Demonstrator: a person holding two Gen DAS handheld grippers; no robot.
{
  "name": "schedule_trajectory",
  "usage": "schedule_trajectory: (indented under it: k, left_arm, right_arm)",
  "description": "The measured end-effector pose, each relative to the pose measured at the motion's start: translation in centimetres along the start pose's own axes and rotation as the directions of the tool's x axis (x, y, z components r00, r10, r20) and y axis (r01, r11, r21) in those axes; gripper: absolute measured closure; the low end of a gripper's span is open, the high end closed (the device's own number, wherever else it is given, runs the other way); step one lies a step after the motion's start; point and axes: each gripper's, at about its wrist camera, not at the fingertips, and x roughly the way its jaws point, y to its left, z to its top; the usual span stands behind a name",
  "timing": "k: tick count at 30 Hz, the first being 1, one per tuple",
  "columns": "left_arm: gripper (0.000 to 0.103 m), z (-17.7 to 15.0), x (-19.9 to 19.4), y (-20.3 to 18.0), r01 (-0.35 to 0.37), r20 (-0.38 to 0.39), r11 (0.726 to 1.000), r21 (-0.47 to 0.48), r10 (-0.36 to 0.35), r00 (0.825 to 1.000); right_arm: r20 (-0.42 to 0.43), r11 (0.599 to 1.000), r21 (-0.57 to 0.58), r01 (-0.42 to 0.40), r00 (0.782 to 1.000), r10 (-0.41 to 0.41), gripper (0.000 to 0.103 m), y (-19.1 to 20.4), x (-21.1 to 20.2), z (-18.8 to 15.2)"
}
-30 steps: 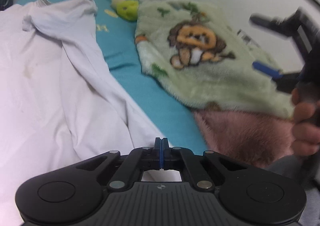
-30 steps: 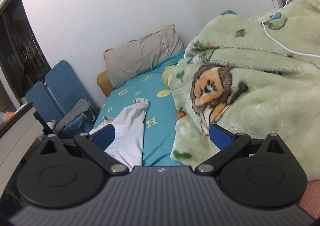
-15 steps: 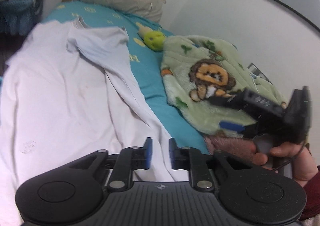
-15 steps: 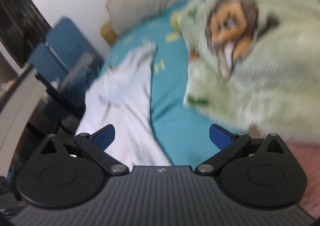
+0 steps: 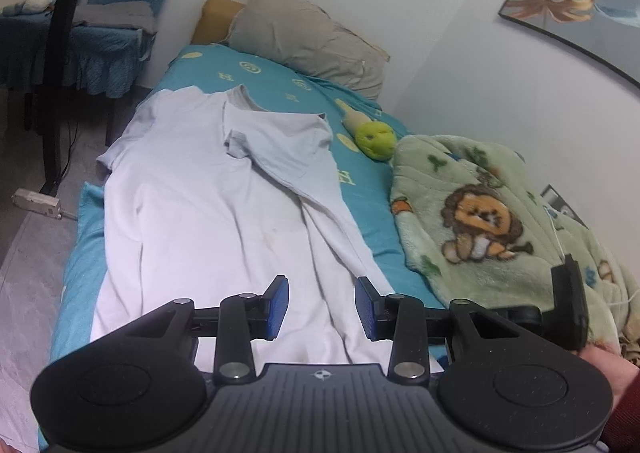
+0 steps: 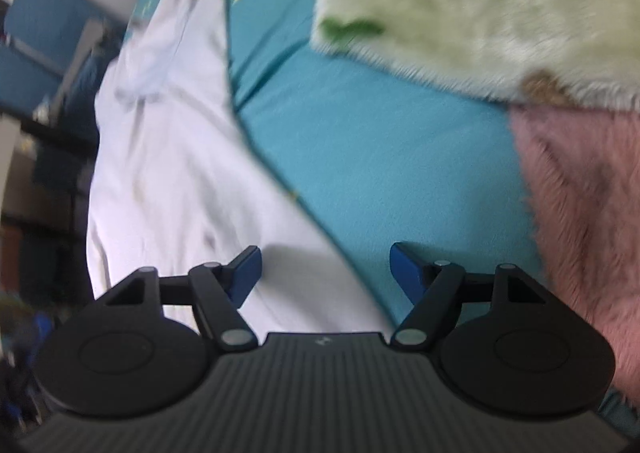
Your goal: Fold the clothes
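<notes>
Teal bedsheet (image 5: 372, 209) covers the bed, with a grey pillow (image 5: 308, 41) at the head, a green lion-print blanket (image 5: 480, 213) bunched along the wall side and a small yellow-green toy (image 5: 376, 140) lying between blanket and pillow; a framed picture (image 5: 576, 1) hangs on the white wall.

A white T-shirt (image 5: 208, 213) lies lengthwise on the sheet, collar toward the pillow, hem toward the cameras; one sleeve is turned in across the chest and long creases run down the body, so I judge the fold barely begun. It looks thin, light and limp; it should drape and slide easily over the sheet, and a loose pinch may catch only the top layer; the hem corners or the side seam near the bottom seem the soundest places to take hold.

The left gripper (image 5: 322, 307) hovers above the hem end with its blue pads apart and nothing between them, the shirt directly beyond and below it; part of the right gripper (image 5: 568, 309) shows just beside the blanket in that view. In its own blurred view the right gripper (image 6: 325, 269) is also spread wide and empty, poised over the shirt's (image 6: 168, 157) near edge where white cloth meets teal sheet; a pink fuzzy fabric (image 6: 580, 213) lies to its right.
</notes>
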Motion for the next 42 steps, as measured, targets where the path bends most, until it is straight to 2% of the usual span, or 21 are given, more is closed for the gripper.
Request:
schedule_trajectory:
  k: [2,4,6,7,12,15,17,21,26,28,29,30,31,32,33,37,41,42]
  left_arm:
    - [0.065,0.1,0.2,0.7,-0.01,-0.003,1.0,-0.02,0.01,1.0]
    - [0.065,0.2,0.3,1.2,-0.013,-0.006,0.999,-0.031,0.013,1.0]
    - [0.065,0.1,0.1,1.5,-0.021,-0.005,0.999,-0.027,0.021,1.0]
    - [0.065,0.1,0.0,1.5,-0.026,-0.002,0.999,-0.019,0.026,1.0]
    - [0.065,0.2,-0.9,1.6,-0.016,0.029,0.999,-0.029,0.017,0.999]
    - [0.065,0.5,-1.3,1.8,-0.007,0.047,0.999,-0.049,0.01,0.999]
    - [0.065,0.6,-1.5,2.0,-0.006,0.05,0.998,-0.056,0.009,0.999]
    - [0.066,0.5,-1.8,2.3,-0.006,0.054,0.998,-0.064,0.009,0.999]
    - [0.066,0.5,-1.9,2.9,-0.006,0.052,0.997,-0.083,0.01,0.999]
    - [0.066,0.5,-1.7,2.8,0.002,0.047,0.997,-0.083,0.002,0.999]
    - [0.066,0.5,-1.5,2.7,0.006,0.045,0.997,-0.082,-0.002,0.999]
    - [0.065,0.5,-1.4,2.7,0.01,0.043,0.997,-0.082,-0.006,0.999]
    - [0.065,0.5,-1.2,2.6,0.013,0.04,0.997,-0.082,-0.01,0.999]
    - [0.065,0.5,-1.1,2.5,0.017,0.038,0.996,-0.082,-0.014,0.999]
    - [0.064,0.5,-0.9,2.4,0.021,0.035,0.996,-0.082,-0.018,0.999]
    - [0.058,0.5,-0.3,2.1,0.036,0.026,0.996,-0.081,-0.034,0.999]
    - [0.051,0.9,1.3,2.0,0.051,0.013,0.993,-0.109,-0.05,0.999]
    - [0.05,1.2,2.0,2.1,0.055,0.007,0.99,-0.127,-0.055,0.998]
  right_arm:
    - [-0.044,1.0,-0.027,0.0,0.999,-0.001,0.034,0.7,0.2,-0.8]
    - [-0.064,0.996,-0.08,0.03,0.997,-0.035,0.05,1.7,0.4,-1.8]
    - [-0.069,0.991,-0.123,0.061,0.995,-0.07,0.088,2.6,0.1,-2.5]
    - [-0.055,0.989,-0.128,0.072,0.995,-0.079,0.091,2.8,-0.2,-2.5]
    - [0.115,0.976,-0.179,0.122,0.988,-0.103,0.094,4.6,-4.0,-3.6]
    - [0.191,0.935,-0.319,0.156,0.977,-0.098,0.094,7.6,-6.1,-5.5]
    - [0.22,0.868,-0.456,0.195,0.97,-0.102,0.094,10.8,-6.0,-7.4]
    - [0.262,0.679,-0.685,0.265,0.959,-0.11,0.093,15.5,-4.4,-11.4]
    - [0.192,0.612,-0.766,0.196,0.979,-0.073,0.092,17.2,-1.3,-13.6]
    - [0.162,0.657,-0.737,0.159,0.985,-0.056,0.091,16.7,-1.4,-12.9]
    - [0.15,0.678,-0.722,0.14,0.988,-0.044,0.078,16.5,-1.6,-12.6]
    - [0.149,0.693,-0.711,0.121,0.989,-0.019,0.05,16.1,-2.3,-12.3]
    - [0.153,0.708,-0.698,0.104,0.988,0.005,0.033,15.7,-3.1,-11.9]
    - [0.177,0.726,-0.68,0.105,0.984,0.023,0.01,15.3,-3.8,-11.1]
    - [0.2,0.743,-0.661,0.105,0.979,0.04,0.007,14.9,-4.6,-10.4]
    - [0.297,0.806,-0.583,0.098,0.95,0.1,0.007,13.4,-7.7,-7.4]
    - [0.395,0.862,-0.501,0.08,0.907,0.145,0.007,11.8,-10.7,-4.3]
    - [0.42,0.876,-0.473,0.089,0.897,0.136,0.007,11.5,-10.8,-3.2]
